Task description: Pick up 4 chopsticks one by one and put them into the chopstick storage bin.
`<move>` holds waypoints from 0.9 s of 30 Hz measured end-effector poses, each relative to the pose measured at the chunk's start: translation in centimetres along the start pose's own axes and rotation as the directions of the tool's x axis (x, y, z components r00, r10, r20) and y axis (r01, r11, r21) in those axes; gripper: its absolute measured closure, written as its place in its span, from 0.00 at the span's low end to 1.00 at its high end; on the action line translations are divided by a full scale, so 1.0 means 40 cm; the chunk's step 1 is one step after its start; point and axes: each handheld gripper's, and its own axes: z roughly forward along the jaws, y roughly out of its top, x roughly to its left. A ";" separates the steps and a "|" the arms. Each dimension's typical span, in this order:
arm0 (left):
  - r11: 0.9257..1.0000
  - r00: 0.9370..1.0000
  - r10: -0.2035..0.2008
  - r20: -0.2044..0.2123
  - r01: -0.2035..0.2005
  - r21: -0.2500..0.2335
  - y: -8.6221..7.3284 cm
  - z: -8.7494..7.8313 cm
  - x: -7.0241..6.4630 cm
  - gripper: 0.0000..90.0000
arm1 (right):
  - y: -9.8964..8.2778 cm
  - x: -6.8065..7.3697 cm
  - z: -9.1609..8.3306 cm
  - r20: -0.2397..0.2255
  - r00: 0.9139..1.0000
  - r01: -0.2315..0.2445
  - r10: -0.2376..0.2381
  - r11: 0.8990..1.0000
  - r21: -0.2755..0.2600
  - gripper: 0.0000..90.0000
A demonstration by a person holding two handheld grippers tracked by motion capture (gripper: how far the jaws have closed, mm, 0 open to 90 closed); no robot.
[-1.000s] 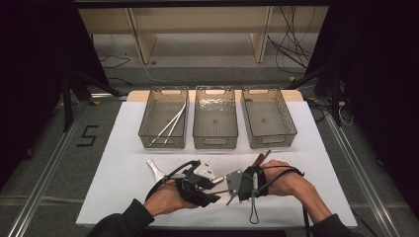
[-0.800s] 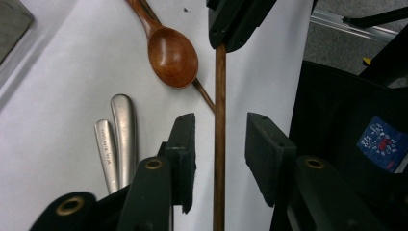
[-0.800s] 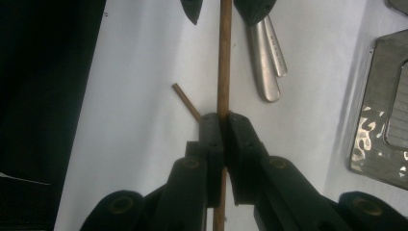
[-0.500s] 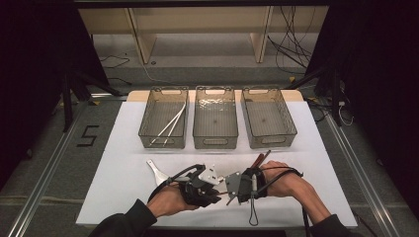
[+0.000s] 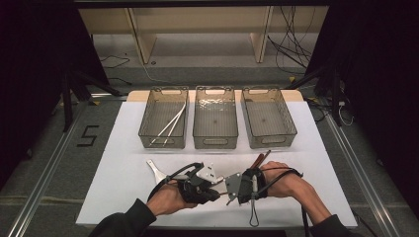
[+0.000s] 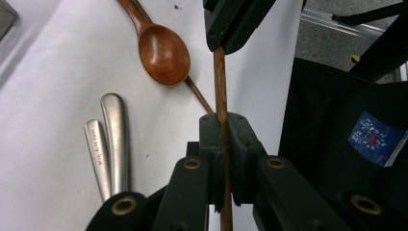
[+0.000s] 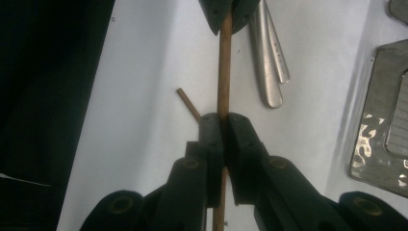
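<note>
Near edge of the surface [image 5: 123,148]: one brown chopstick [image 6: 220,77] is pinched at both ends, left gripper [image 6: 223,144] jaws just closed onto it, right gripper [image 7: 222,139] jaws clamped on it too. Unsorted beside them: second chopstick [image 7: 188,103], wooden spoon [image 6: 161,50], two metal handles [image 6: 108,144]. Farther back, left bin [image 5: 163,118] already holds white chopsticks [image 5: 170,123]; middle bin [image 5: 215,118] and right bin [image 5: 268,118] look empty. Sorting judged early.

My left hand-held gripper [image 6: 223,144], jaws just closed, clamps a wooden chopstick [image 6: 220,82]; wooden spoon [image 6: 162,53] and two metal handles [image 6: 108,144] lie on the counter [image 6: 57,72].
</note>
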 end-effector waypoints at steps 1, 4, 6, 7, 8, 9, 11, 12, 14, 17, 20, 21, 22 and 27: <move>1.000 1.000 0.001 -0.001 -0.001 0.000 0.000 0.000 0.000 0.95 | 0.001 0.002 0.000 0.000 1.000 -0.010 0.010 1.000 -0.001 0.95; 1.000 1.000 -0.003 0.000 0.003 -0.003 -0.001 -0.003 0.001 0.95 | 0.002 0.001 0.001 0.003 1.000 -0.012 0.012 1.000 -0.002 0.95; 1.000 1.000 -0.002 0.004 0.002 -0.004 0.000 -0.007 0.002 0.95 | 0.001 -0.001 -0.002 0.003 1.000 -0.010 0.010 1.000 -0.004 0.94; 1.000 1.000 -0.001 0.001 0.001 -0.007 0.000 -0.009 0.002 0.95 | 0.001 0.001 -0.004 0.002 1.000 -0.021 0.021 1.000 -0.011 0.94; 1.000 1.000 -0.001 -0.001 0.001 -0.006 0.000 -0.009 0.003 0.95 | 0.000 -0.002 -0.006 0.007 1.000 -0.011 0.011 1.000 -0.008 0.94; 1.000 1.000 -0.003 -0.007 0.003 -0.007 -0.001 -0.011 0.004 0.95 | -0.001 0.000 -0.008 0.006 0.999 -0.031 0.031 0.999 -0.014 0.93; 1.000 1.000 -0.009 -0.004 0.009 -0.003 -0.003 -0.013 0.008 0.95 | -0.005 -0.005 -0.011 0.014 0.999 -0.030 0.030 0.999 -0.012 0.89; 1.000 1.000 -0.014 -0.010 0.014 -0.011 -0.005 -0.014 0.009 0.95 | -0.008 -0.005 -0.013 0.025 0.999 -0.046 0.046 0.999 -0.016 0.84; 1.000 1.000 -0.013 -0.007 0.013 -0.005 -0.007 -0.019 0.014 0.95 | -0.013 -0.009 -0.020 0.051 0.996 -0.068 0.069 0.997 -0.019 0.76; 1.000 0.999 -0.030 -0.020 0.029 -0.011 -0.012 -0.032 0.026 0.95 | -0.025 -0.012 -0.037 0.069 0.992 -0.103 0.107 0.993 -0.059 0.70; 0.998 0.998 -0.052 -0.036 0.051 -0.020 -0.022 -0.048 0.045 0.95 | -0.038 -0.018 -0.054 0.109 0.981 -0.153 0.163 0.984 -0.095 0.58; 0.998 0.997 -0.063 -0.041 0.062 -0.026 -0.027 -0.054 0.054 0.95 | -0.042 -0.019 -0.059 0.116 0.975 -0.181 0.190 0.979 -0.090 0.56; 0.996 0.996 -0.079 -0.049 0.077 -0.035 -0.032 -0.061 0.061 0.95 | -0.048 -0.020 -0.061 0.123 0.972 -0.190 0.200 0.978 -0.087 0.54; 0.988 0.987 -0.136 -0.089 0.129 -0.086 -0.051 -0.105 0.095 0.95 | -0.082 -0.020 -0.064 0.132 0.956 -0.249 0.263 0.962 -0.114 0.45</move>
